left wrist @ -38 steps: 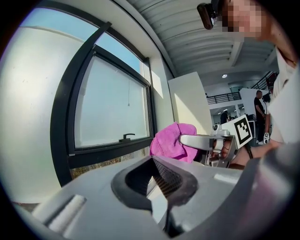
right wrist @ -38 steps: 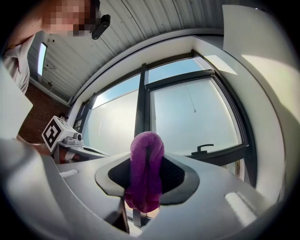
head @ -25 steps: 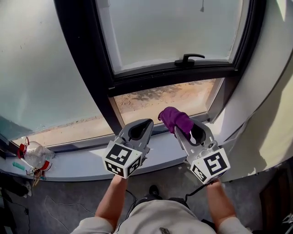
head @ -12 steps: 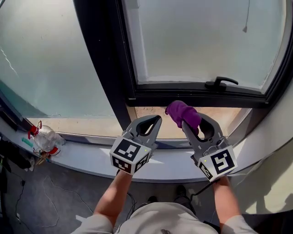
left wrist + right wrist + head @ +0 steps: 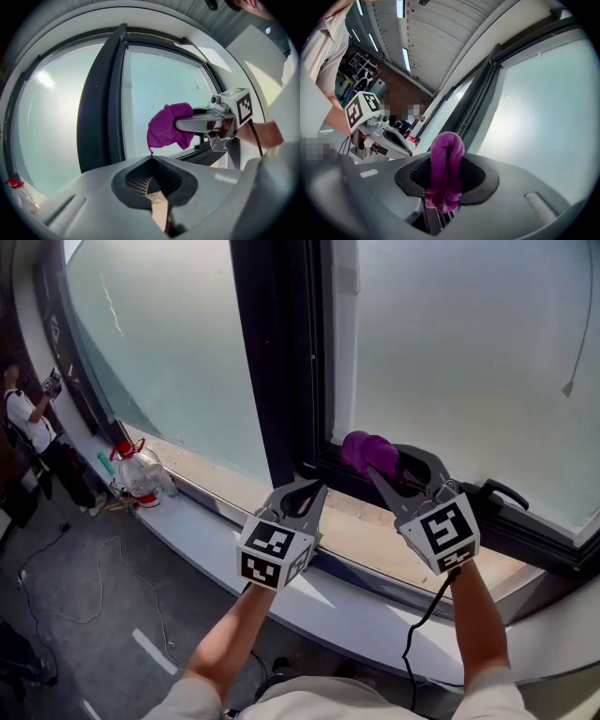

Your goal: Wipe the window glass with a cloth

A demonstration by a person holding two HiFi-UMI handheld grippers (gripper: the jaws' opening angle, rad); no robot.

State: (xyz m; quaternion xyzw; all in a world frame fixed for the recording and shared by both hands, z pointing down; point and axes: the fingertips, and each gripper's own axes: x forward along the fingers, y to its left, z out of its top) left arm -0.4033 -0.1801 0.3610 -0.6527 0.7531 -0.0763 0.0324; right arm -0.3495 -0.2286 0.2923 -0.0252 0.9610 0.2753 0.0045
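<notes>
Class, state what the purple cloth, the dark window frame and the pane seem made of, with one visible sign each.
Purple cloth: soft looped terry or microfibre, nubbly, folds limply.
Window frame: dark, smooth, matte, likely painted metal or plastic.
Pane: glass, translucent, hazy.

Right gripper has a bunched purple cloth at its tip, by the window glass bottom corner. Left gripper sits alongside over the sill, tips together. Plastic bottle far left on the sill.
</notes>
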